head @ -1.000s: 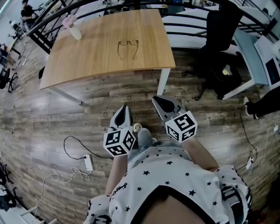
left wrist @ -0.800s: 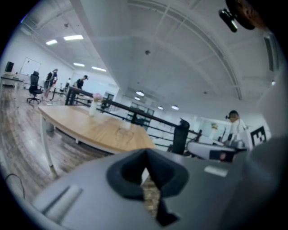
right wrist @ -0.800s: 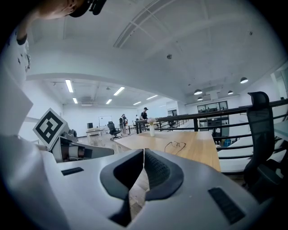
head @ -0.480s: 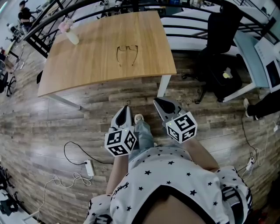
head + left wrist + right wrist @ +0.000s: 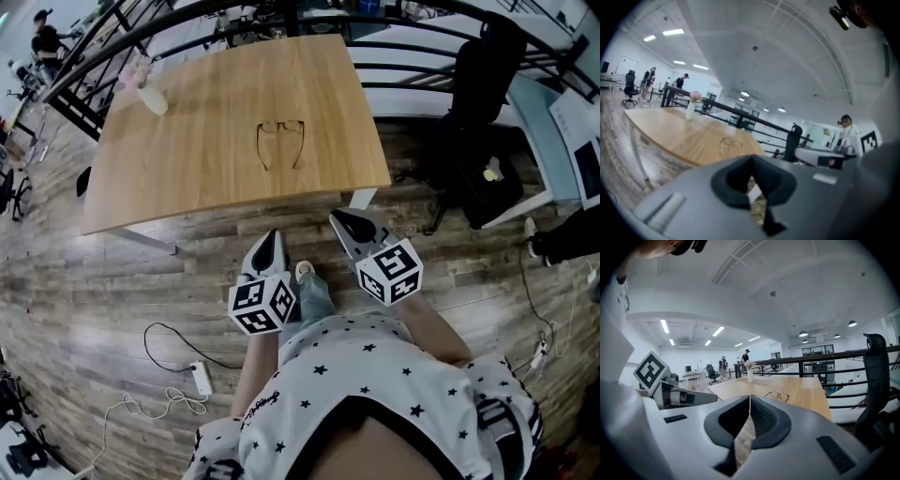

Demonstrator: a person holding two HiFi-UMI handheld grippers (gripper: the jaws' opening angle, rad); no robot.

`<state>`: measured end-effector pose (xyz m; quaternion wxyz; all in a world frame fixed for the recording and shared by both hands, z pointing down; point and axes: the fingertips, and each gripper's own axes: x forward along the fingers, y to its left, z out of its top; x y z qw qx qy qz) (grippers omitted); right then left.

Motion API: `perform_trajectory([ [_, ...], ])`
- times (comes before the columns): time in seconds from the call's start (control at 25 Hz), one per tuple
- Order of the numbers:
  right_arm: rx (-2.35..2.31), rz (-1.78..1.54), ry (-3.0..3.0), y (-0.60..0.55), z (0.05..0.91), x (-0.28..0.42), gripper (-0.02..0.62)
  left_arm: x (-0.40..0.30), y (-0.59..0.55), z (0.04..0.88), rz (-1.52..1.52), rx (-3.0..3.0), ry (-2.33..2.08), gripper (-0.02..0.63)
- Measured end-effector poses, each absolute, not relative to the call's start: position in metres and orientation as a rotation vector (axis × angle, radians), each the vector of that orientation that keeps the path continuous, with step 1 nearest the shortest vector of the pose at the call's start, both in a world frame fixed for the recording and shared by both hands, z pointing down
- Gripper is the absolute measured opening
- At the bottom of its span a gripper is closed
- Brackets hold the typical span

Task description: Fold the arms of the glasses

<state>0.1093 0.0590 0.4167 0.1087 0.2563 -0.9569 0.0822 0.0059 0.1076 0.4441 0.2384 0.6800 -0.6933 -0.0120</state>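
**Item:** glasses [image 5: 280, 141], thin dark frame.
**Location:** they lie flat near the middle of the wooden surface [image 5: 187, 178]. The lenses are toward its far edge and the arms point back toward the person.
**Condition:** both arms stand spread open, roughly parallel. Neither is folded against the frame.

**Task status:** judged not begun, with nothing touching the glasses. Left to do:
- close the gap to the surface
- steady the frame
- swing one arm in across the lenses
- swing the other arm in over it

**Left gripper [image 5: 270, 242]:**
- Its jaws are pressed together and nothing is between the pads.
- It is held low in front of the person's body, over the plank floor [image 5: 103, 281] and short of the near edge of the surface.
- It points forward toward the surface and a little downward, with its marker cube toward the person's body.

**Right gripper [image 5: 343, 225]:**
- Its jaws are likewise closed, the ribbed pads meet, and it carries nothing.
- It sits just beside the left one, level with it, and is aimed the same way.
- The glasses lie ahead of its tips and slightly to the right in its own view.

Both grippers are well apart from the glasses.

**Other contents:**
- vase [image 5: 153, 97] with pale flowers, upright near the far left corner of the surface
- black chair [image 5: 483, 75], off the surface's right side
- power strip [image 5: 201, 378] with a loose cable, on the floor
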Motion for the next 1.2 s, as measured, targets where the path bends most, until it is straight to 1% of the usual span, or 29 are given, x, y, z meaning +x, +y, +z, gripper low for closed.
perform_trajectory([
  [0.64, 0.721, 0.2, -2.794, -0.038, 0.405, 0.025, 0.018, -0.073, 0.013, 0.444, -0.047, 1.839, -1.879, 0.006],
  [1.2, 0.71, 0.181, -2.753, -0.118, 0.416, -0.03, 0.018, -0.113, -0.066, 0.455, 0.014, 1.878, -1.818, 0.006],
])
